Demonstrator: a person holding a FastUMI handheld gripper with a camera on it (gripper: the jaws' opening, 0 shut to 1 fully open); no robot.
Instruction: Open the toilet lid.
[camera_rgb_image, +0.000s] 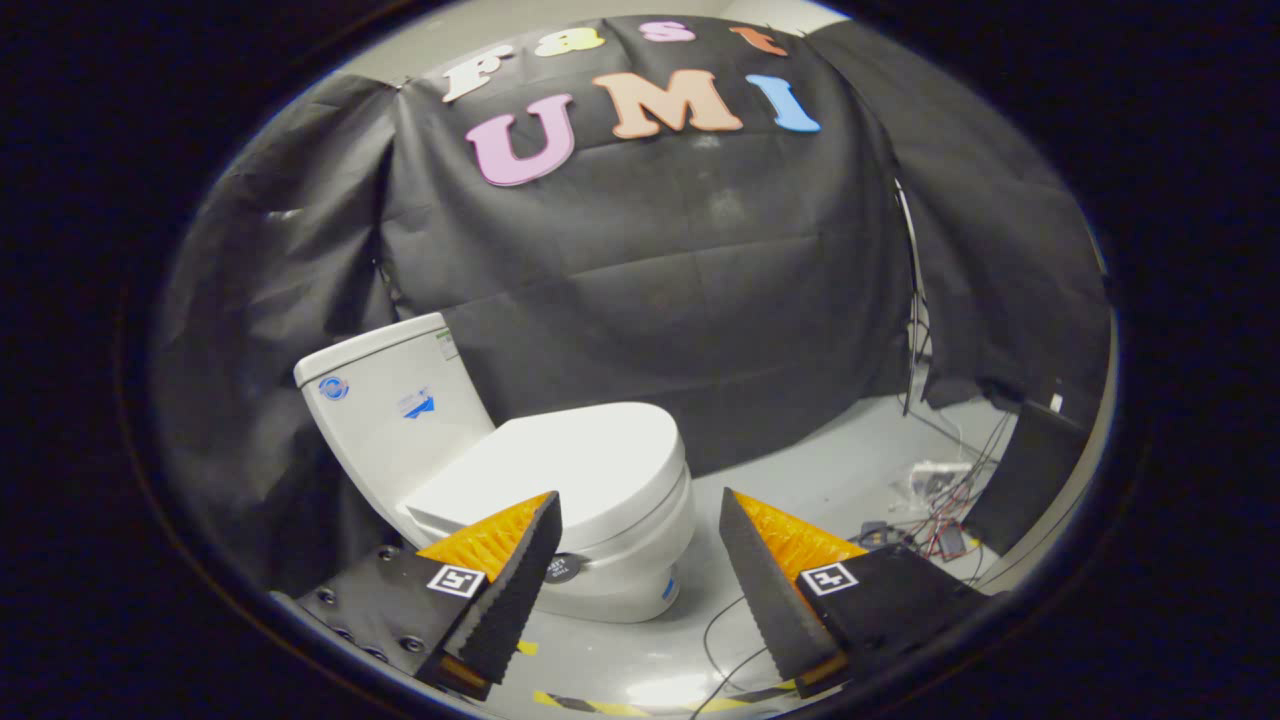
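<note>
1. Tongs (640, 500): spread wide, nothing between the fingers (510, 590); held above the floor, clear of the toilet.
2. Toilet (610, 570): white, one-piece, standing on the floor against the black cloth wall, just beyond the fingers and nearer the left one.
3. Toilet lid (560, 465): closed, lying flat over the bowl; its front edge sits just past the left fingertip.
4. Cistern (390, 410): upright behind the lid, blue stickers on its face.
5. Floor (800, 470): pale grey; striped tape near the fingers.
6. Cables (940, 500): loose tangle on the floor, well to the right of the toilet, beside a dark panel (1030, 470).
</note>
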